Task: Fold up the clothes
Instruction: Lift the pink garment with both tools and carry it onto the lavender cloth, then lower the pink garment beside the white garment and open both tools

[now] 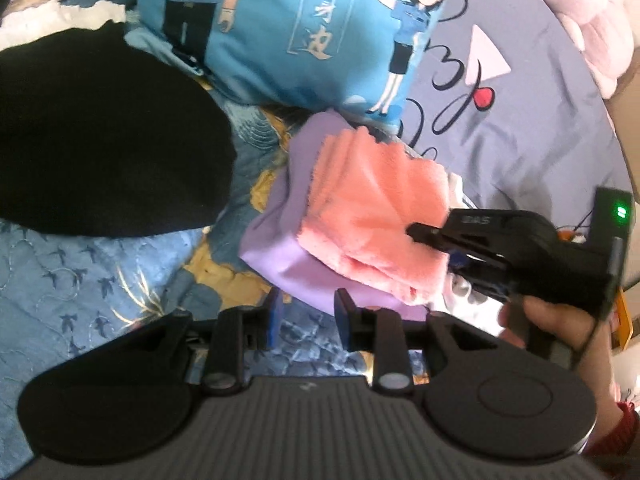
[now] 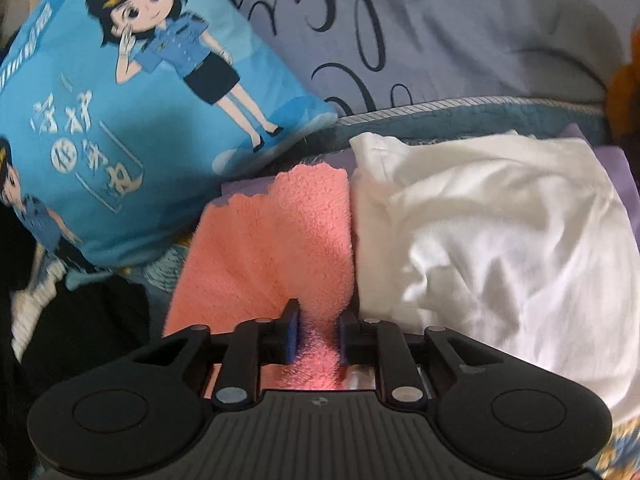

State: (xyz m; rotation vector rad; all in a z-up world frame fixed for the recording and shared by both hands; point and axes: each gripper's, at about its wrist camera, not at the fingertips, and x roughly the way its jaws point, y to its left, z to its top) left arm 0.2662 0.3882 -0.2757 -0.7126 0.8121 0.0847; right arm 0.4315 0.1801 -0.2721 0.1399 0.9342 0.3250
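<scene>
The right hand-held gripper (image 2: 318,334) is clamped on the folded pink towel (image 2: 276,236); the left hand-held gripper (image 1: 306,312), fingers apart, hovers beside the purple garment (image 1: 280,248).

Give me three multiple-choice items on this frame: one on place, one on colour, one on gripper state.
1. The folded fluffy pink towel rests on:
A. a lilac cloth
B. a black garment
C. a blue cartoon cushion

2. The crumpled garment right of the towel in the right wrist view is:
A. black
B. white
C. lilac

3. The right gripper is:
A. open over bedding
B. shut on the pink towel
C. shut on nothing

Answers: 1 A, lilac cloth shows beneath its edges. 2 B, the white garment adjoins it. 3 B, pink pile fills the gap between its fingers.
</scene>
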